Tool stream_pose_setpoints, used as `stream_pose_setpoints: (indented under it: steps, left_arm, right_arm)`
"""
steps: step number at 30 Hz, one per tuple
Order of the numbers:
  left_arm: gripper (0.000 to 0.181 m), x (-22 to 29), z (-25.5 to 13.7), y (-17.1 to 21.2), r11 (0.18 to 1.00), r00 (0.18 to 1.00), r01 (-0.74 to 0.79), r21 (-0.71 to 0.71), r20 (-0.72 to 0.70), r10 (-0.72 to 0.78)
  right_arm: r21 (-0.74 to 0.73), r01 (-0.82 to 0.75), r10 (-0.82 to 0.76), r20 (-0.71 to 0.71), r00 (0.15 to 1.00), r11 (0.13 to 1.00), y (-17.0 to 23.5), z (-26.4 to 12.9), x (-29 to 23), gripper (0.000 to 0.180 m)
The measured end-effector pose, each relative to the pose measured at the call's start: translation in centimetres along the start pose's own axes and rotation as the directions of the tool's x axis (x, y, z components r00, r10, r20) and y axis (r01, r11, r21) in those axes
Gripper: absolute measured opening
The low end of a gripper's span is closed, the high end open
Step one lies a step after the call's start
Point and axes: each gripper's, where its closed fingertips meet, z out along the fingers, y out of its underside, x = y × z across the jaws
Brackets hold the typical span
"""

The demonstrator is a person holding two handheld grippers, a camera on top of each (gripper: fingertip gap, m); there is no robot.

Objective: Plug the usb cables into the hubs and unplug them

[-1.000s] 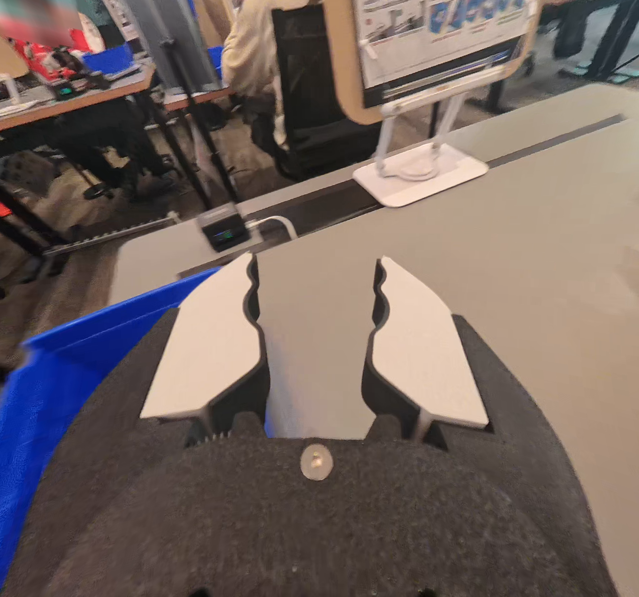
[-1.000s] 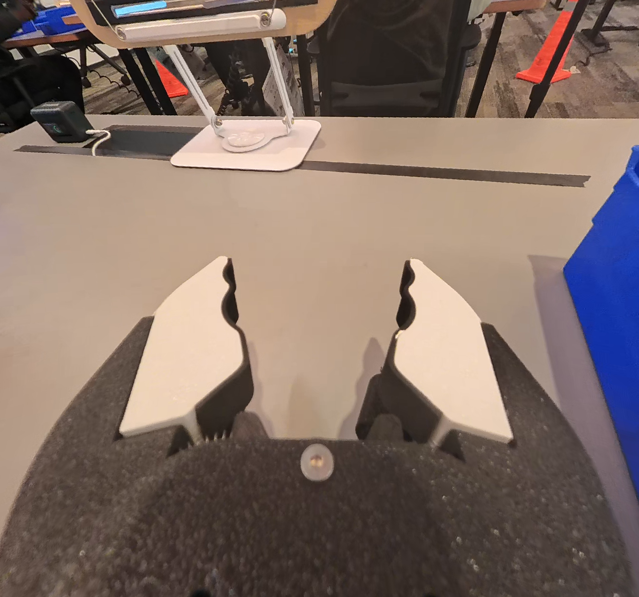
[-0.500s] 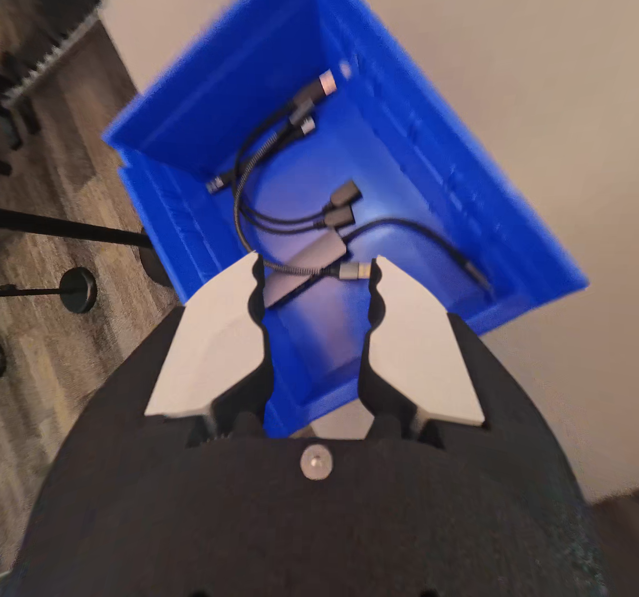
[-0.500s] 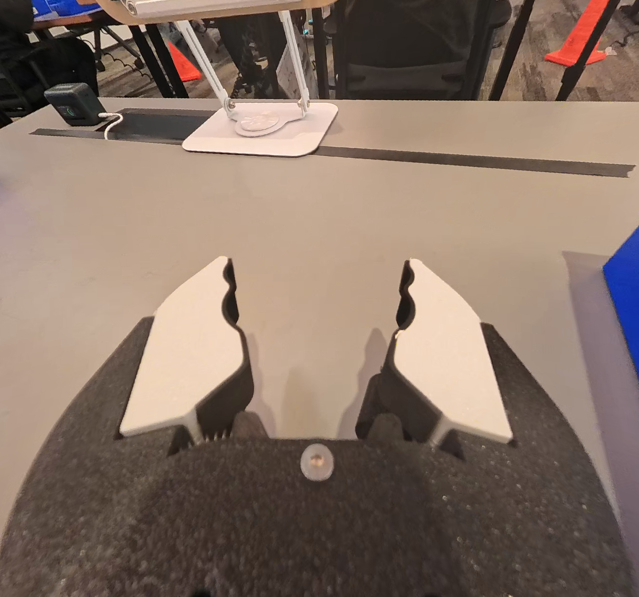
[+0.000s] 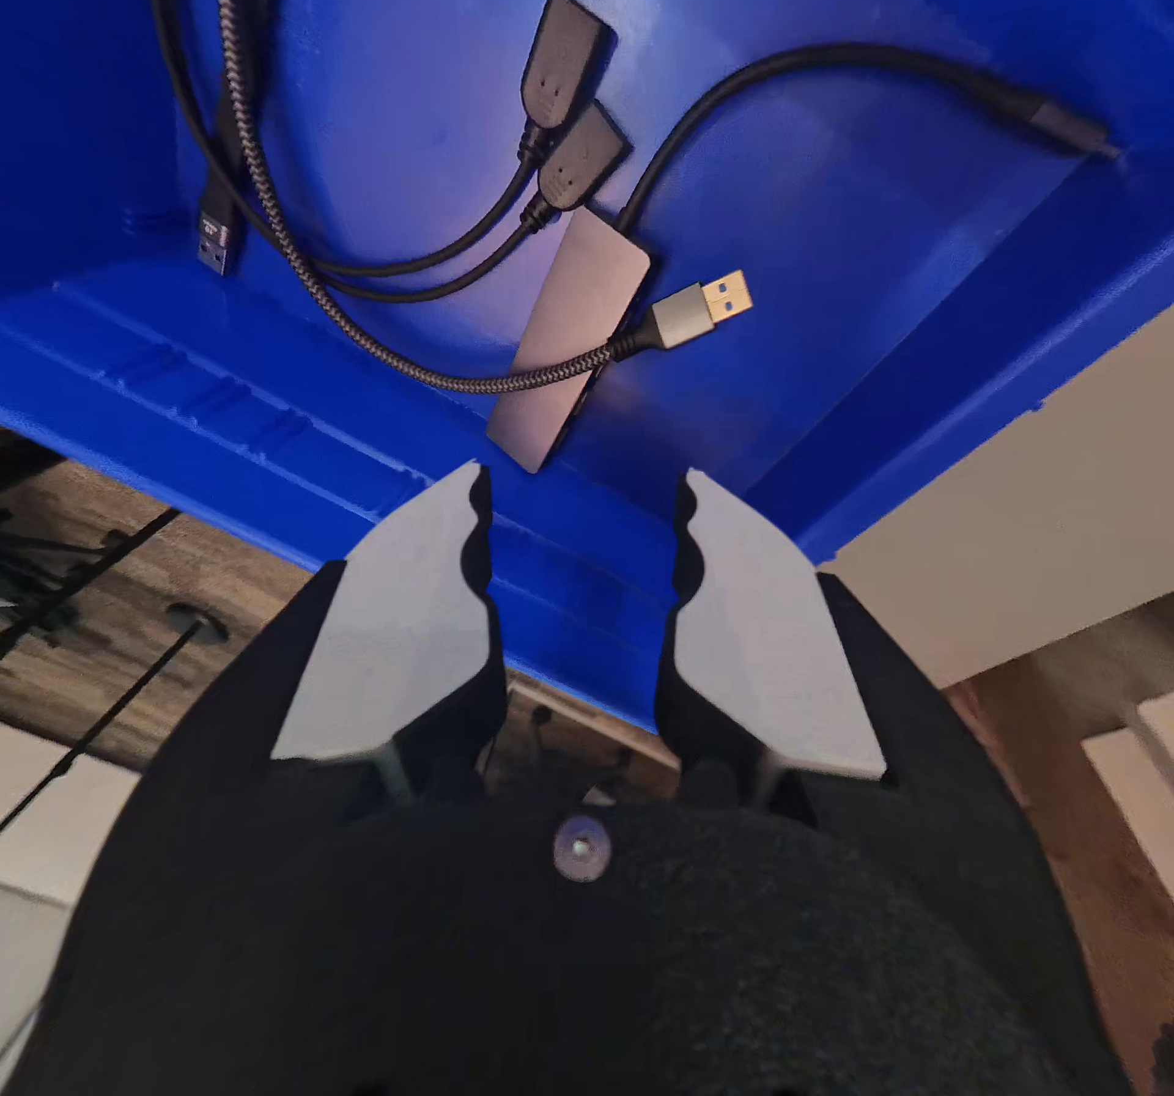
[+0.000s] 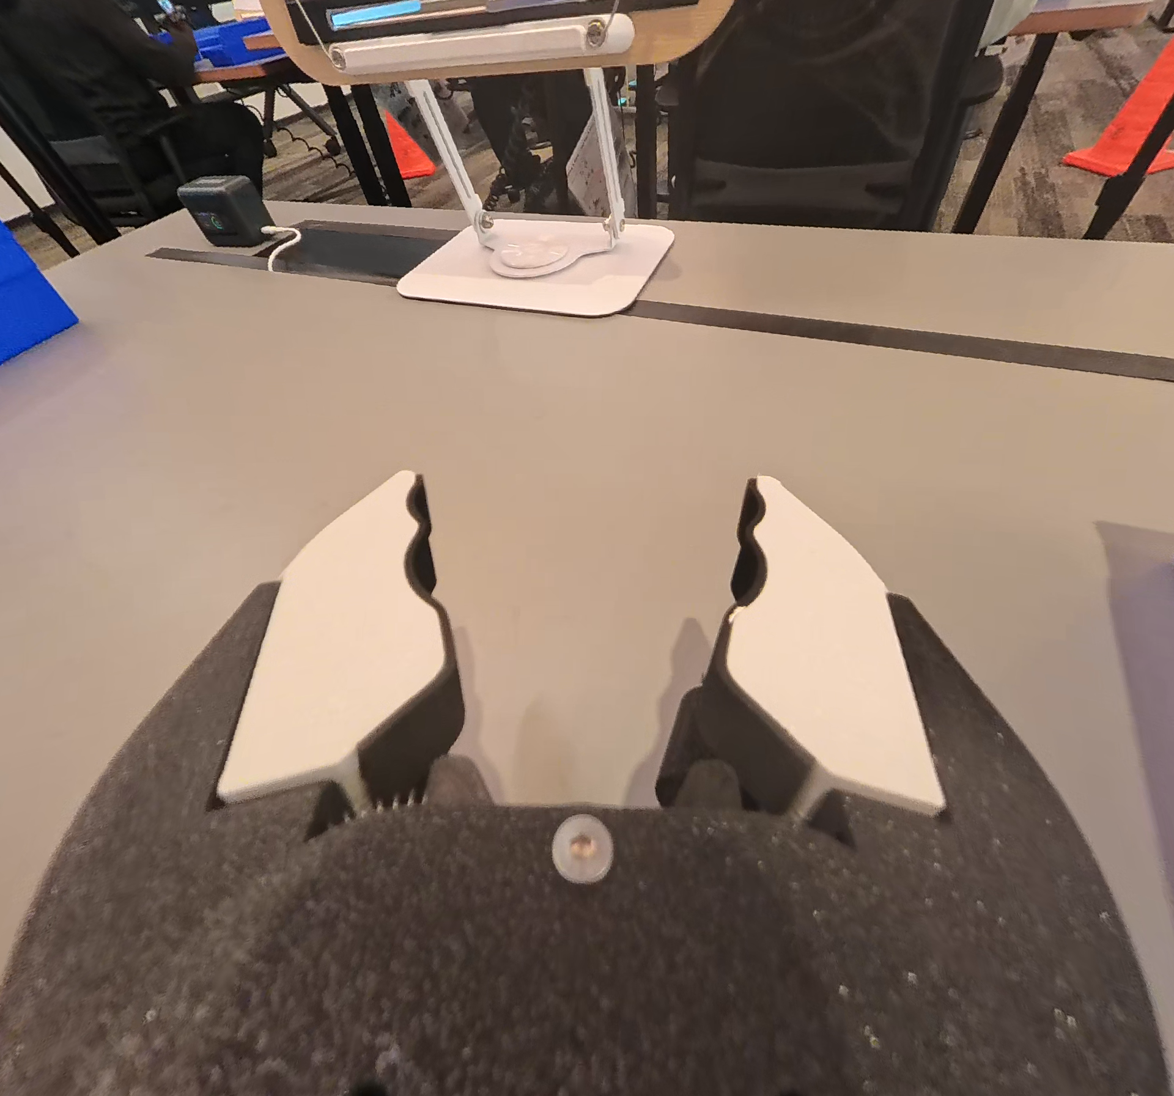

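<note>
A flat grey hub (image 5: pixel 575 341) lies on the floor of a blue bin (image 5: pixel 826 240), and everything else sits around it. Its own black lead (image 5: pixel 794 65) runs from its far end in an arc to a plug (image 5: pixel 1067 129) at the bin's right-hand wall. A braided cable (image 5: pixel 356 310) crosses over the hub, and its metal USB plug (image 5: pixel 702 306) rests just beside the hub's right edge, not inserted. Two black socket ends (image 5: pixel 562 65) lie just beyond the hub's far end, their thin cables curving to the hub's left. Farther left of the hub, another dark plug (image 5: pixel 216 233) points at the bin's near wall.

The left tongs (image 5: pixel 581 475) hang spread and empty just short of the hub's near end, over the bin's near wall.

The bin stands at the edge of a grey desk (image 6: pixel 572 418). The right tongs (image 6: pixel 584 481) are spread wide and empty above the bare desk. At the far side of the desk stand a white stand (image 6: pixel 540 268) carrying a board, and a small dark device (image 6: pixel 222 217) with a white cable.
</note>
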Motion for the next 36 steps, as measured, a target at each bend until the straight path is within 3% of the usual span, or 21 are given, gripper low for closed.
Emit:
stream_pose_setpoints:
  steps: [11,24,29,32,36]
  left_arm:
    - [0.058,-1.5,4.2,1.4,0.972,0.995,-0.088,-0.219,-0.061,0.076]
    - [0.057,-1.2,7.0,0.6,0.958,0.993,-0.058,-0.279,-0.118,0.025]
    - [0.069,0.8,6.7,0.2,0.972,0.98,0.022,-0.233,-0.188,-0.068]
    - [0.062,2.9,5.8,0.0,0.979,0.952,0.066,-0.192,-0.281,-0.119]
    - [0.058,2.5,5.1,0.1,0.986,0.963,0.091,-0.137,-0.239,-0.122]
  right_arm:
    - [-0.001,0.036,-0.036,0.041,0.999,0.999,-0.1,0.2,-1.1,0.092]
    - [0.015,0.042,-0.043,0.065,0.997,0.999,-0.6,-0.1,-1.6,0.093]
    - [0.026,0.047,-0.049,0.074,0.996,0.999,-0.9,-0.3,-1.9,0.093]
    - [0.036,0.048,-0.05,0.082,0.995,0.998,-1.1,-0.5,-2.1,0.093]
    - [0.043,0.05,-0.053,0.089,0.995,0.998,-1.3,-0.6,-2.4,0.093]
